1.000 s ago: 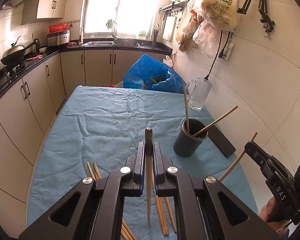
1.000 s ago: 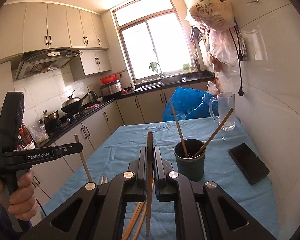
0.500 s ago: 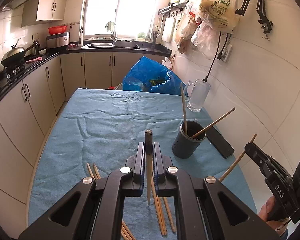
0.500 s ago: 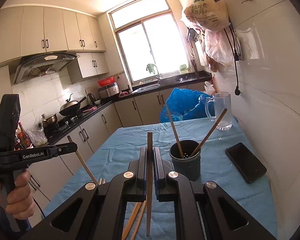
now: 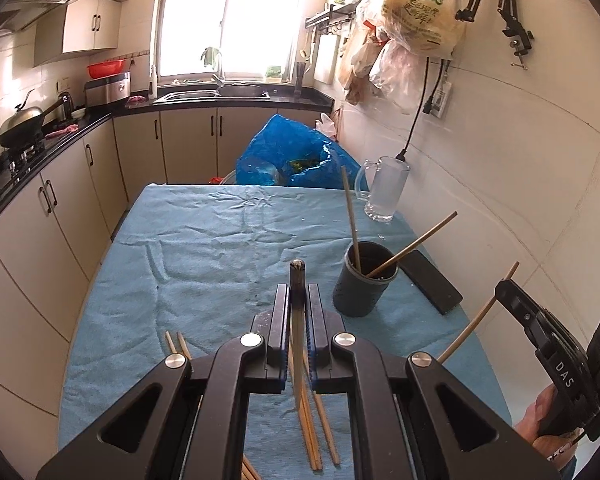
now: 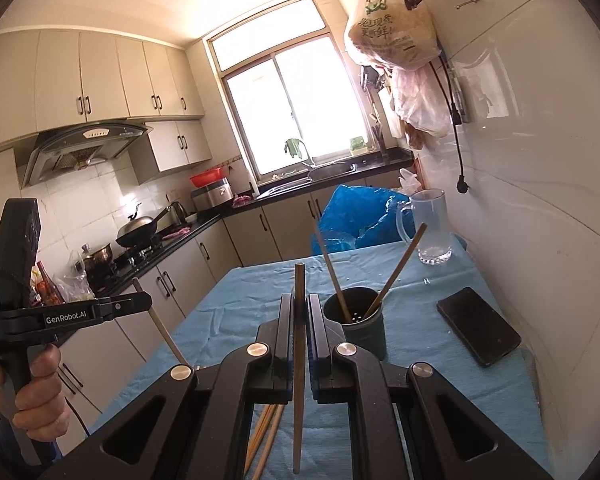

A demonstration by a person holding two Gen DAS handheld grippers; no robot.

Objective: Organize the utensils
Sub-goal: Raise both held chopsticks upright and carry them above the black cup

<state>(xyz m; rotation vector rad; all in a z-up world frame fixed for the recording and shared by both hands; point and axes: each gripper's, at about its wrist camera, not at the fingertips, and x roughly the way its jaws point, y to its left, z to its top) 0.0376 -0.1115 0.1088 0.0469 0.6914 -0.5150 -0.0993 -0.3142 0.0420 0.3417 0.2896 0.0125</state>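
Left chopstick (image 5: 297, 320) clamped upright (jaws pinched); right chopstick (image 6: 299, 352) likewise.

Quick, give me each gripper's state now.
Left gripper: shut on a chopstick.
Right gripper: shut on another chopstick.

A wrinkled plain light-blue cloth covers the tabletop (image 5: 204, 248), carrying tan wooden chopsticks (image 5: 320, 432), a dark grey round holder cup (image 5: 360, 284) and a black flat phone (image 6: 478, 326), with a bright blue plastic bag (image 5: 288, 156) beyond the far edge.
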